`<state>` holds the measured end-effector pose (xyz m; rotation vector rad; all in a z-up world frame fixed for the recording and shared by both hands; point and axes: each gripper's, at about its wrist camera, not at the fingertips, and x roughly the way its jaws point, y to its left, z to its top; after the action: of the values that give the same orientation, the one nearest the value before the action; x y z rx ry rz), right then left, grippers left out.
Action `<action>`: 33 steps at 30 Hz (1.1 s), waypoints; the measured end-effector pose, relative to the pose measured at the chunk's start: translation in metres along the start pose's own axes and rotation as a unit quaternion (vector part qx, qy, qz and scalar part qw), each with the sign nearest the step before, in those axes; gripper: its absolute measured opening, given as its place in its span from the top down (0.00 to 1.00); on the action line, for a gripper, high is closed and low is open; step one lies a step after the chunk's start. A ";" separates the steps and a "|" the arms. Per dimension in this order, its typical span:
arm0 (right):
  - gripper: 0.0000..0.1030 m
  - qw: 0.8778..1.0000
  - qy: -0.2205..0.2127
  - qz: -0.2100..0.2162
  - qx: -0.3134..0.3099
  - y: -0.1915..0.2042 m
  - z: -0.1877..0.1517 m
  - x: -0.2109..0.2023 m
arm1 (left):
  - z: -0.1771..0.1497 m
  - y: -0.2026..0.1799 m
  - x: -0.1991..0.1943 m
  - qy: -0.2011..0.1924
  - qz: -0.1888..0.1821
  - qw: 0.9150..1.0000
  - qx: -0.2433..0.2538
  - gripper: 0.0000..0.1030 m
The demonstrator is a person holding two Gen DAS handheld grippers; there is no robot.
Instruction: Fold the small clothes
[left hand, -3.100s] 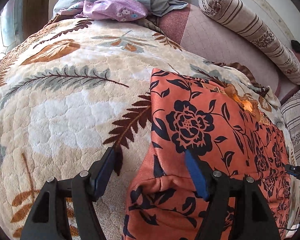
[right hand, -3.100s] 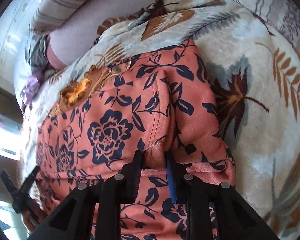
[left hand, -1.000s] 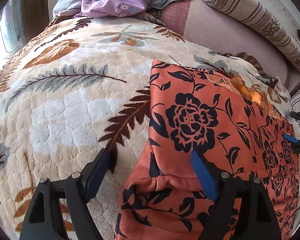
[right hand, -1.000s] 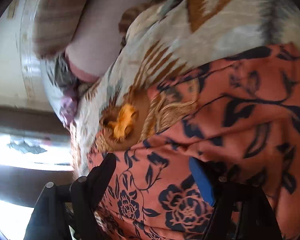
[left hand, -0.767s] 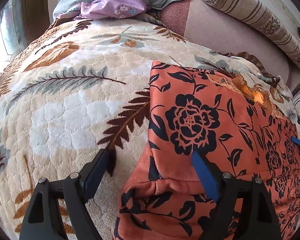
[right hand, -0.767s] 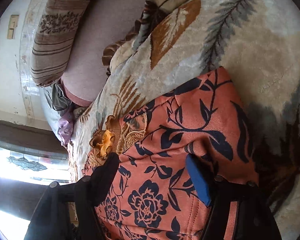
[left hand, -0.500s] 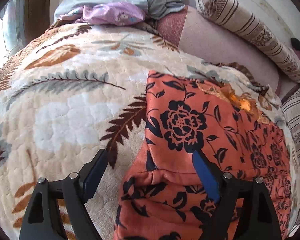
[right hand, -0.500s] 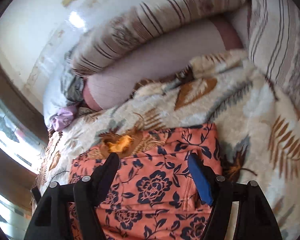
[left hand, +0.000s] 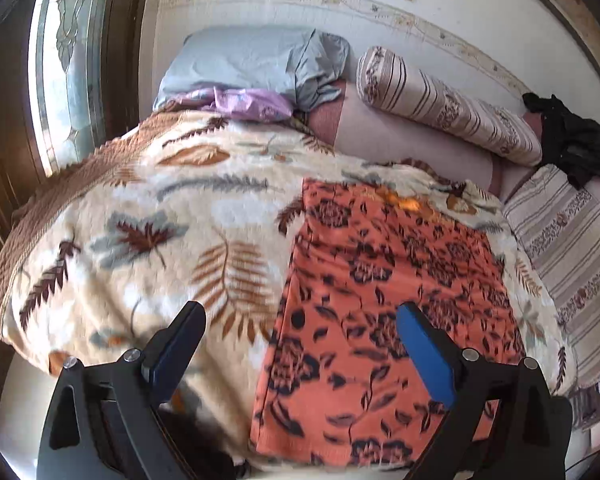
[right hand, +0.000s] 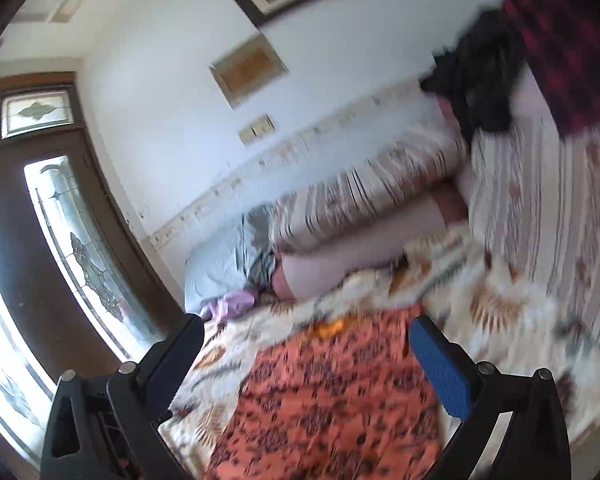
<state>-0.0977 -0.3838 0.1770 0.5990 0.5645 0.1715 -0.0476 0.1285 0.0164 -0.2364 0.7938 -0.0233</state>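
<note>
An orange garment with dark blue flowers [left hand: 384, 304] lies flat as a folded rectangle on the leaf-patterned blanket [left hand: 172, 224]. It also shows in the right wrist view [right hand: 332, 400], blurred. My left gripper [left hand: 300, 328] is open and empty, held above the garment's near left part. My right gripper [right hand: 308, 344] is open and empty, raised above the garment and apart from it.
At the head of the bed lie a grey pillow [left hand: 256, 64], a purple cloth [left hand: 244, 102] and a striped bolster [left hand: 444, 100]. A black garment [left hand: 576, 140] sits at the far right on striped bedding [left hand: 572, 256]. A glass-panelled door [right hand: 72, 264] stands left.
Both grippers have pulled back and up from the garment, so more of the room shows. The right gripper, shut on a fold 3 s ago, has opened and let go.
</note>
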 end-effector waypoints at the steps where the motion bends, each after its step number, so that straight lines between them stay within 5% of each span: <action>1: 0.00 0.999 0.030 -0.005 0.041 -0.022 -0.027 0.009 | -0.017 0.004 0.000 0.017 -0.005 1.000 -0.007 0.07; 4: 0.00 0.987 0.084 -0.011 0.133 -0.069 -0.095 0.027 | -0.058 0.010 0.007 0.069 -0.004 0.998 -0.011 0.07; 7: 0.00 0.983 0.105 -0.021 0.147 -0.083 -0.121 0.037 | -0.078 0.013 0.020 0.096 0.002 0.995 -0.027 0.07; 12: 0.00 0.979 0.170 -0.050 0.100 -0.096 -0.113 0.069 | -0.077 0.018 0.048 0.140 -0.001 0.988 -0.062 0.07; 16: 0.02 0.959 0.249 -0.071 0.114 -0.128 -0.109 0.109 | -0.077 0.021 0.068 0.158 -0.010 0.982 -0.099 0.07; 19: 0.15 0.944 0.291 -0.099 0.119 -0.150 -0.114 0.129 | -0.079 0.018 0.076 0.162 -0.009 0.982 -0.097 0.07; 21: 0.24 0.938 0.303 -0.114 0.127 -0.158 -0.116 0.133 | -0.079 0.016 0.078 0.166 -0.006 0.982 -0.094 0.07; 31: 0.25 0.923 0.341 -0.159 0.085 -0.160 -0.125 0.143 | -0.079 0.019 0.083 0.171 -0.006 0.982 -0.083 0.07; 33: 0.46 0.917 0.353 -0.156 0.102 -0.171 -0.131 0.148 | -0.079 0.020 0.087 0.179 0.001 0.981 -0.077 0.10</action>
<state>-0.0473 -0.4136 -0.0776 0.6344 1.3850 0.0192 -0.0442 0.1229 -0.1029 -0.3850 1.1561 -0.0019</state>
